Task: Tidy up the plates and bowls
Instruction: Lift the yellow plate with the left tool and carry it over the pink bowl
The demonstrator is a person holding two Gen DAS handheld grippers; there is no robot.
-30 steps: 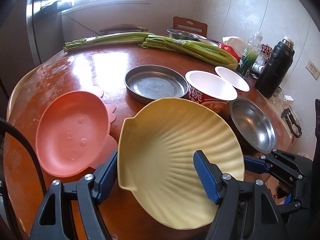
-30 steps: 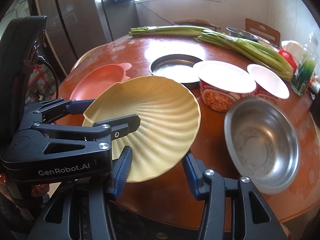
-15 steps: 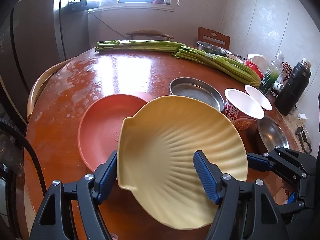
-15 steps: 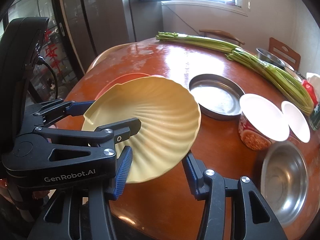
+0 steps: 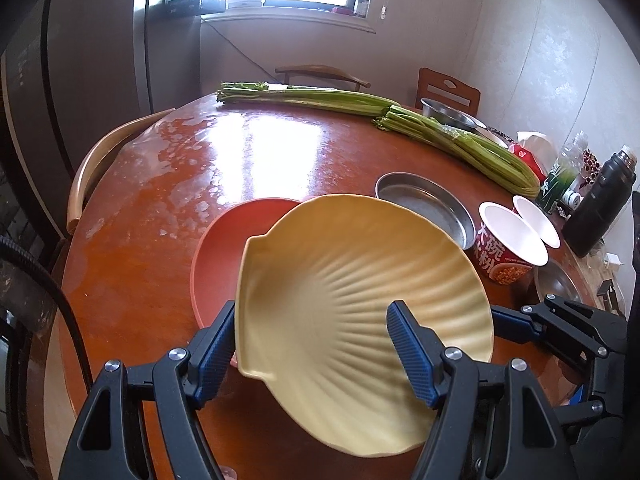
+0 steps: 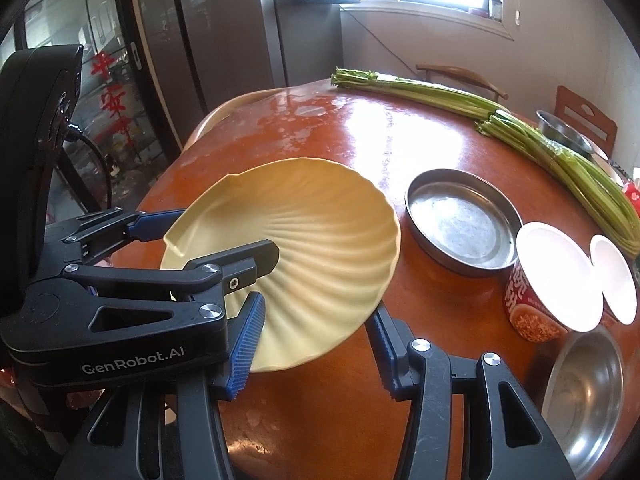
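Note:
My left gripper [image 5: 316,348] is shut on the near rim of a yellow shell-shaped plate [image 5: 360,280] and holds it tilted above the table; the plate also shows in the right wrist view [image 6: 304,240]. It hangs over a pink plate [image 5: 228,248] lying on the table. My right gripper [image 6: 316,340] is open, its fingers on either side of the yellow plate's near right edge, not clamped on it. A flat steel pan [image 6: 462,224], a red noodle cup [image 6: 548,292], a white bowl [image 6: 614,280] and a steel bowl [image 6: 588,392] sit to the right.
Long green celery stalks [image 5: 420,120] lie across the far side of the round wooden table [image 5: 180,184]. A black thermos [image 5: 600,204], a bottle and small items stand at the far right. Chairs ring the table; a fridge stands at the left.
Both grippers have lifted and swung left with the yellow plate. It now hangs over the pink plate, and the steel bowl has slid to the right edge of view.

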